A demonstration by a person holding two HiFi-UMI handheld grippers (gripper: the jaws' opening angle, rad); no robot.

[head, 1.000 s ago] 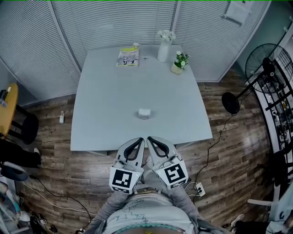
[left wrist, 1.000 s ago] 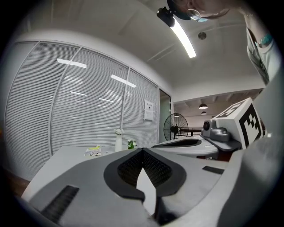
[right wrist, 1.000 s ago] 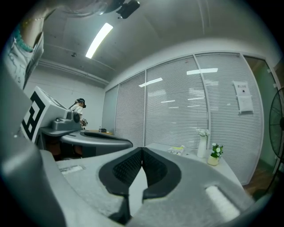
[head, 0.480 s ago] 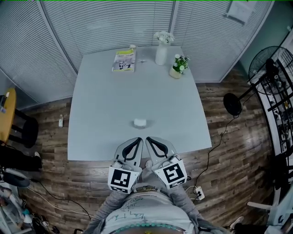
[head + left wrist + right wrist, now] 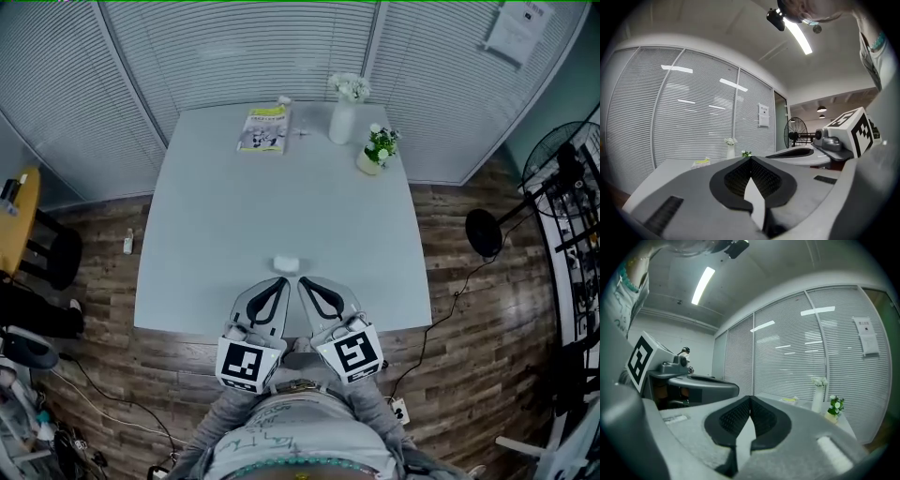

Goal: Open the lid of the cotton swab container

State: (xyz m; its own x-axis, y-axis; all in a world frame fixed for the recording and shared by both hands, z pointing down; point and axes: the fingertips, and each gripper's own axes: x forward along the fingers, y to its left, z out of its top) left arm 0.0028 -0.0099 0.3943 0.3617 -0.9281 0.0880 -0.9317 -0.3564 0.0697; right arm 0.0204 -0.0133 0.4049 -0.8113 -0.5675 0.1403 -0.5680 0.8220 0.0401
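You held the left gripper [image 5: 282, 281] and the right gripper [image 5: 303, 282] side by side over the white table's [image 5: 234, 206] near edge, both jaws closed on nothing; the cotton swab container [image 5: 286, 264] sat just beyond their tips

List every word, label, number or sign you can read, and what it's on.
No text reads clearly.
Booklet on the table: print too small.
Notice on the blinds: too small.
Left cube, right cube: square markers, no words.
Shirt: faint print, illegible.
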